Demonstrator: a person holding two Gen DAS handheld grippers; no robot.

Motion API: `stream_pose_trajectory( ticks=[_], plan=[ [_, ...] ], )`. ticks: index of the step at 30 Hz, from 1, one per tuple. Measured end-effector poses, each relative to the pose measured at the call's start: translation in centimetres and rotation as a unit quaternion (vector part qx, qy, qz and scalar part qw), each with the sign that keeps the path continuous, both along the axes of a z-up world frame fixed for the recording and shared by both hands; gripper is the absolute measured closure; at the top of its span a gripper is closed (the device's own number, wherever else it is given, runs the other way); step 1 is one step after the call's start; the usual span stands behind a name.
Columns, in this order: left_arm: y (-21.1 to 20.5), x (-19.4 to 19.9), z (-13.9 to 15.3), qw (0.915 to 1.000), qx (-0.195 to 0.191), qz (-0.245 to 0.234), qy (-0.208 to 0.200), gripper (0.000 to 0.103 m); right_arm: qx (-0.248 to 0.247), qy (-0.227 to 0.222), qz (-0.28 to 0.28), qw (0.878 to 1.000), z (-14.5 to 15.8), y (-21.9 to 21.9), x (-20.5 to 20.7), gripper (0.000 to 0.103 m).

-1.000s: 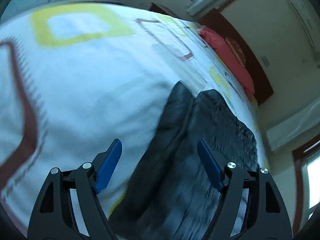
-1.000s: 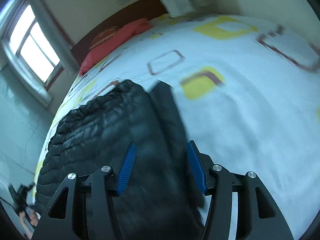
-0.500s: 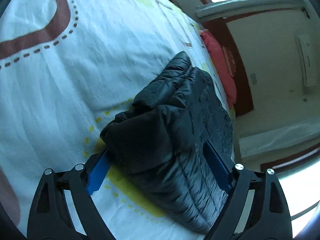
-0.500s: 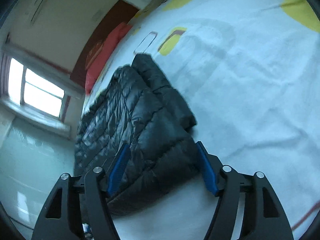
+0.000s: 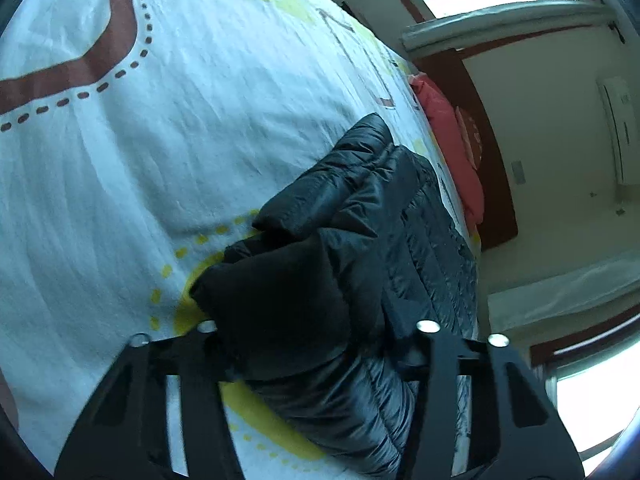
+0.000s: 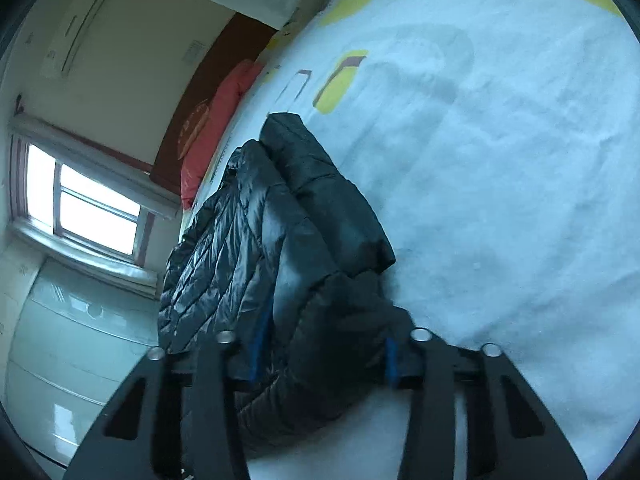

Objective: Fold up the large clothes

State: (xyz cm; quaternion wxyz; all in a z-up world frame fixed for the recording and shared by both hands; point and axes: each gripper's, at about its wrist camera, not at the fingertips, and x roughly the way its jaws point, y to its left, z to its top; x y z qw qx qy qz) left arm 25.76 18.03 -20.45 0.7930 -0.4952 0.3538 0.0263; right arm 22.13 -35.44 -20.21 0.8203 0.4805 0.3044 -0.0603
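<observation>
A black quilted puffer jacket (image 5: 360,248) lies folded on the white patterned bed sheet (image 5: 160,140). My left gripper (image 5: 316,340) has its jaws wide apart around the jacket's near folded end, and the bulky fabric fills the gap and hides the blue pads. In the right wrist view the same jacket (image 6: 280,240) lies between the jaws of my right gripper (image 6: 322,356). Its jaws are also wide apart around the near end, with the blue pads (image 6: 256,340) partly showing against the fabric.
A red pillow (image 5: 452,140) lies by the dark wooden headboard (image 5: 488,168) at the far end of the bed. A window (image 6: 88,208) and a pale wardrobe (image 6: 72,340) stand beside the bed. An air conditioner (image 5: 618,128) hangs on the wall.
Both grippers have moved forward and down onto the jacket's near end. The fabric now sits deep between the jaws of each and covers most of the blue pads.
</observation>
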Motion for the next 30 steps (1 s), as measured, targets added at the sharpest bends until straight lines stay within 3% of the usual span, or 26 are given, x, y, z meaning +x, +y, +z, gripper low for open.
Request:
stream_pose_trajectory(
  ticks=[3, 6, 16, 30],
  plan=[
    [-0.4, -0.3, 0.8, 0.9998, 0.013, -0.010, -0.008, 0.072, 0.017, -0.013, 0.008, 1.000, -0.1, -0.1, -0.8, 0.077],
    [-0.6, -0.9, 1.8, 0.9994, 0.027, -0.017, -0.010, 0.077, 0.019, -0.018, 0.011, 1.000, 0.4, 0.0, -1.9, 0.079],
    [-0.6, -7.4, 2.3, 0.9968, 0.072, -0.034, -0.003, 0.078, 0.011, -0.005, 0.010, 1.000, 1.4, 0.3, -7.0, 0.080],
    [0.2, -14.8, 2.5, 0.9951, 0.090, -0.042, 0.003, 0.078, 0.025, -0.005, 0.023, 0.999, 0.6, 0.9, -15.0, 0.080]
  ],
)
